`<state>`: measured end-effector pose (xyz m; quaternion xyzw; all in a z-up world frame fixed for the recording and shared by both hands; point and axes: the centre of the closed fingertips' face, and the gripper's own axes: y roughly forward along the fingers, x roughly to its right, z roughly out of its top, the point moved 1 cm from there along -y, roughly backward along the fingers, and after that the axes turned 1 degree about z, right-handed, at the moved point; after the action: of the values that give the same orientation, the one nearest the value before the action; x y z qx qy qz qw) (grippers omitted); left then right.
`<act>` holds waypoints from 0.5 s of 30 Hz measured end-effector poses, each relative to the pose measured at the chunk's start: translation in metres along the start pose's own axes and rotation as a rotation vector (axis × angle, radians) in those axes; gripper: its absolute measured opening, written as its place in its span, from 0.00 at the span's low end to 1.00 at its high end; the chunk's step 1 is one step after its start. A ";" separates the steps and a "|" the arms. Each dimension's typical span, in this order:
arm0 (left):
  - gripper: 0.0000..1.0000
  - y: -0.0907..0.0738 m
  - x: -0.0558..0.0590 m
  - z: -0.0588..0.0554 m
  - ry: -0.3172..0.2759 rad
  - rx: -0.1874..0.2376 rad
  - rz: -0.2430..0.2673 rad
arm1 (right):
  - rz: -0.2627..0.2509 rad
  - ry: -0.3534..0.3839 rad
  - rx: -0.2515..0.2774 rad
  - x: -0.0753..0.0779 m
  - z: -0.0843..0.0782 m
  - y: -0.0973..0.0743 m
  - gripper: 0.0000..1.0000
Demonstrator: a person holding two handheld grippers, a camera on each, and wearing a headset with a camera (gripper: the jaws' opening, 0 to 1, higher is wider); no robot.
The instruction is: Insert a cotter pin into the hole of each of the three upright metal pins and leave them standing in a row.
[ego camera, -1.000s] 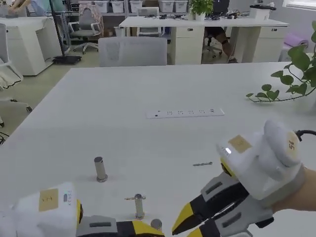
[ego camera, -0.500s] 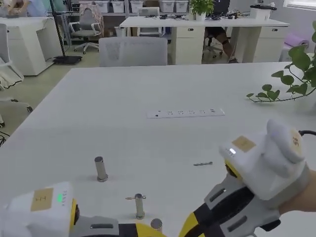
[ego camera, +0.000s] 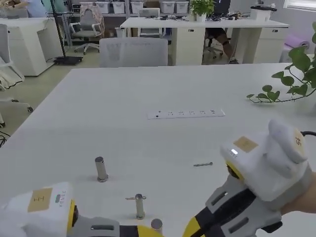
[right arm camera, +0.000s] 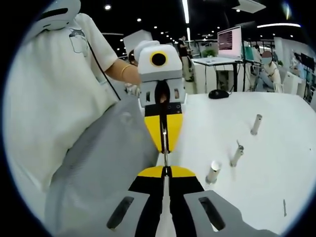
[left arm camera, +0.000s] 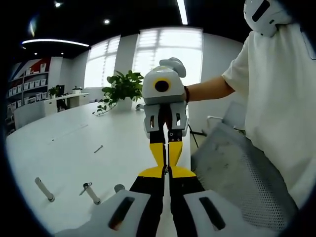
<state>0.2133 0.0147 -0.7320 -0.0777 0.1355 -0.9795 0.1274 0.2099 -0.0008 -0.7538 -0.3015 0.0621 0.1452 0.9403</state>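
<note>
Grippers dropped lower | left gripper (left arm camera: 167,173), right gripper (right arm camera: 166,172) clenched, tip to tip | cotter pin (ego camera: 203,164) well apart

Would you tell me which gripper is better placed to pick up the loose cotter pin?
Right, probably: the cotter pin lies close to the right gripper in the head view, farther from the left gripper.

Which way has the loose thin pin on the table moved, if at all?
No. The thin pin stays at the same spot relative to the power strip.
</note>
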 end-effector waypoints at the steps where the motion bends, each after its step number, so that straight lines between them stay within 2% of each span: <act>1: 0.01 0.000 0.000 0.000 0.002 -0.001 0.000 | -0.003 -0.006 -0.003 0.000 0.000 0.001 0.03; 6: 0.01 0.000 -0.003 -0.002 0.008 -0.011 0.023 | -0.023 -0.033 -0.031 0.003 0.000 0.000 0.03; 10: 0.03 0.000 -0.007 -0.004 -0.005 -0.017 0.049 | -0.039 -0.025 -0.059 0.005 -0.002 -0.001 0.03; 15: 0.12 -0.002 -0.010 -0.007 -0.010 -0.012 0.081 | -0.066 0.011 -0.090 0.010 -0.005 -0.005 0.03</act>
<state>0.2215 0.0213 -0.7390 -0.0777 0.1439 -0.9722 0.1674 0.2204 -0.0051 -0.7572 -0.3460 0.0505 0.1150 0.9298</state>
